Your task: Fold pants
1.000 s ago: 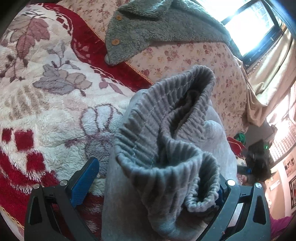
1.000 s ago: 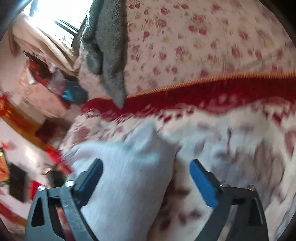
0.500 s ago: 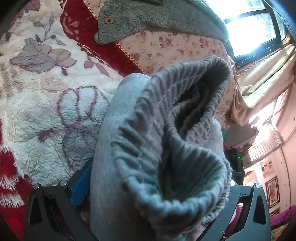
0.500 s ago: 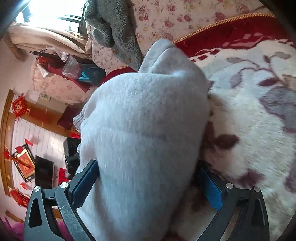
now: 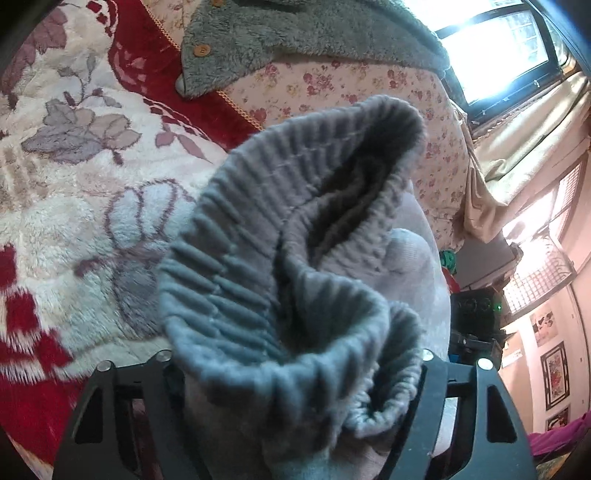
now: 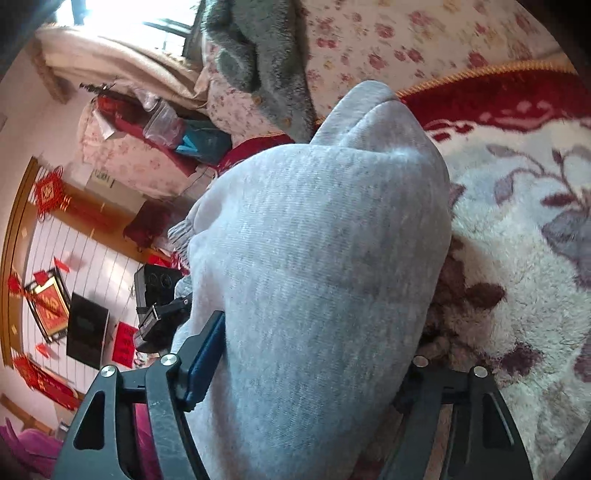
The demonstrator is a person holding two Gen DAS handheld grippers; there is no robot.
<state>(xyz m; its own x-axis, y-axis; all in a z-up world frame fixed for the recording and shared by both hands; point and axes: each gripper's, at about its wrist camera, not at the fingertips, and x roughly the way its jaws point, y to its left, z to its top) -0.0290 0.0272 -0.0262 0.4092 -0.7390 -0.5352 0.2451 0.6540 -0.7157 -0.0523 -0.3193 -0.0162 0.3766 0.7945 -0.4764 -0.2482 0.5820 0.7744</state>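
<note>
The left hand-held gripper [image 5: 295,384] is closing its jaws on the ribbed elastic waistband [image 5: 280,258] of the grey sweatpants [image 5: 413,266]; a second ago its blue pad stood clear to the left of the cloth, and now both pads are buried under the bunched waistband, which fills the whole gap and stands up in an open loop above the fingers. The right hand-held gripper [image 6: 306,373] is closing too: a second ago the pale grey fabric lay only toward its left finger with the right pad well apart over the blanket, and now a thick fold of the sweatpants [image 6: 317,258] fills the gap, with the blue pad [image 6: 207,358] on the left pressed against it and the right pad hidden behind cloth. The pants lie on a fleece bed blanket [image 5: 74,206] in red and cream with a leaf pattern. Beyond it, a grey fleece garment with wooden buttons [image 5: 280,33] rests on a floral quilt [image 5: 369,85], under a bright window [image 5: 495,48].
</note>
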